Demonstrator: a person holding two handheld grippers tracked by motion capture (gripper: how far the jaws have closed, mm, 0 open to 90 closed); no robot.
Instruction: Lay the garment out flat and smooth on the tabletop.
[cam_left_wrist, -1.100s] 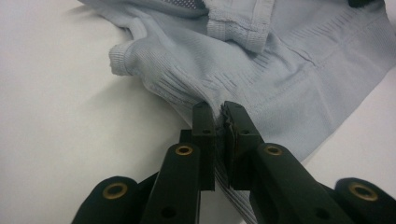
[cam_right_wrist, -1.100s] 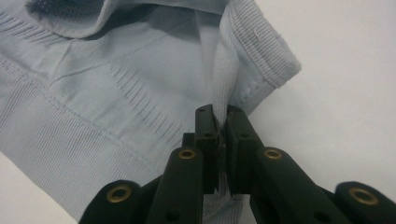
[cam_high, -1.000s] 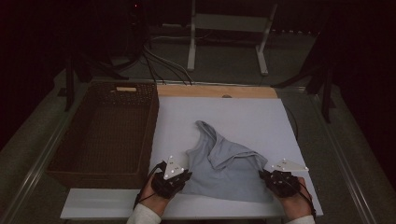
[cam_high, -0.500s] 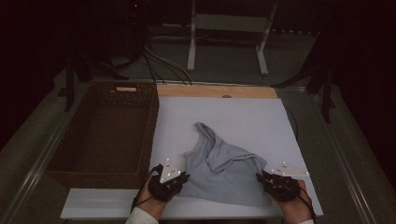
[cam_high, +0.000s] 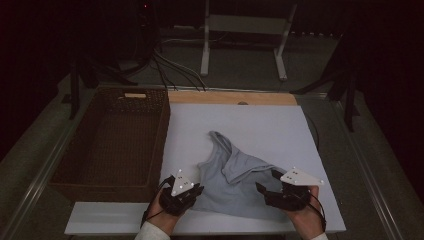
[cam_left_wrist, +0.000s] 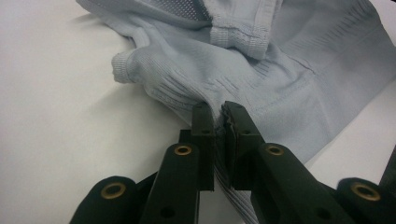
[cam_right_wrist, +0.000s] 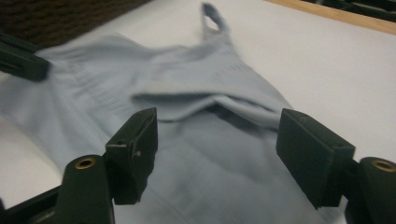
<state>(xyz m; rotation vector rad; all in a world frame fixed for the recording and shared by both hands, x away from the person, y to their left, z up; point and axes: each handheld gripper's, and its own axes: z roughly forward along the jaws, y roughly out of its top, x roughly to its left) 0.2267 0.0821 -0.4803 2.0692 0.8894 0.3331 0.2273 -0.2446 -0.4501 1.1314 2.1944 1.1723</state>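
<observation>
White tabletop (cam_high: 260, 125) beside a wicker basket (cam_high: 115, 140) held a crumpled grey garment (cam_high: 235, 177); the left gripper (cam_left_wrist: 218, 114) pinched its near edge, while the right gripper (cam_right_wrist: 215, 140) hovered wide open above it.

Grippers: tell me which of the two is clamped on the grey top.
The left gripper: its jaws are pinched shut on a fold at the edge of the grey top. The right gripper has its jaws spread wide above the cloth.

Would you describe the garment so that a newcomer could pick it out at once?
Find the white board beside the brown wicker basket. Near its front edge, between the two grippers, lies a crumpled pale grey-blue ribbed top, the sole soft thing there.
</observation>
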